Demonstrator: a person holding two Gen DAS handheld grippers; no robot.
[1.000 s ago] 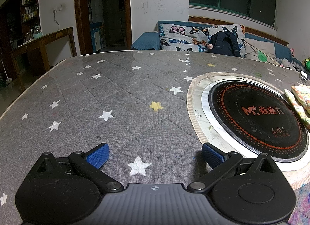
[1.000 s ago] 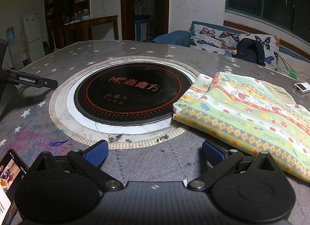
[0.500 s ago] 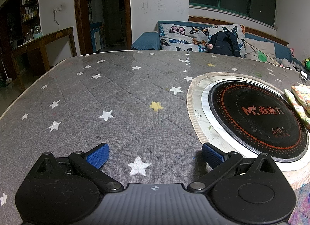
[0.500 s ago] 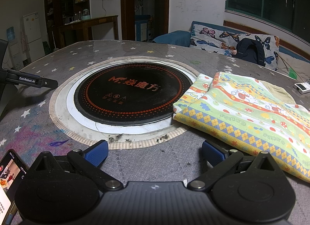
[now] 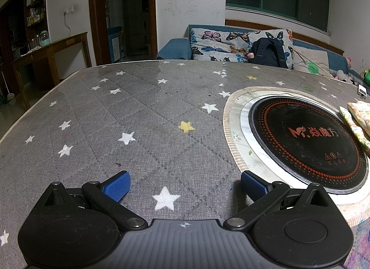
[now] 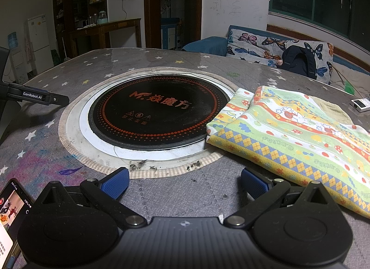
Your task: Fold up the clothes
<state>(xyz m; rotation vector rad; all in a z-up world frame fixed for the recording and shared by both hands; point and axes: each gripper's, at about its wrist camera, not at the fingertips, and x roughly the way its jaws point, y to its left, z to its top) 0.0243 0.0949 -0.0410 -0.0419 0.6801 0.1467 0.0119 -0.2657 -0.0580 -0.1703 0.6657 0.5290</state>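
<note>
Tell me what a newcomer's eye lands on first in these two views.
First, the round black induction cooktop with orange lettering, sunk into the middle of the grey star-printed quilted table cover. Next, the bright green-and-yellow patterned folded cloth lying just right of it, its corner reaching the cooktop's rim. Both the left gripper and the right gripper sit open and empty near the table's front edge.

Right gripper [image 6: 185, 182]: bare tabletop [image 6: 175, 190] between its spread fingers, cooktop [image 6: 157, 111] flat ahead, folded cloth [image 6: 296, 139] ahead-right, phone [image 6: 11, 208] close left. Left gripper [image 5: 185, 186]: starred cover [image 5: 129, 116] open ahead and left.
</note>
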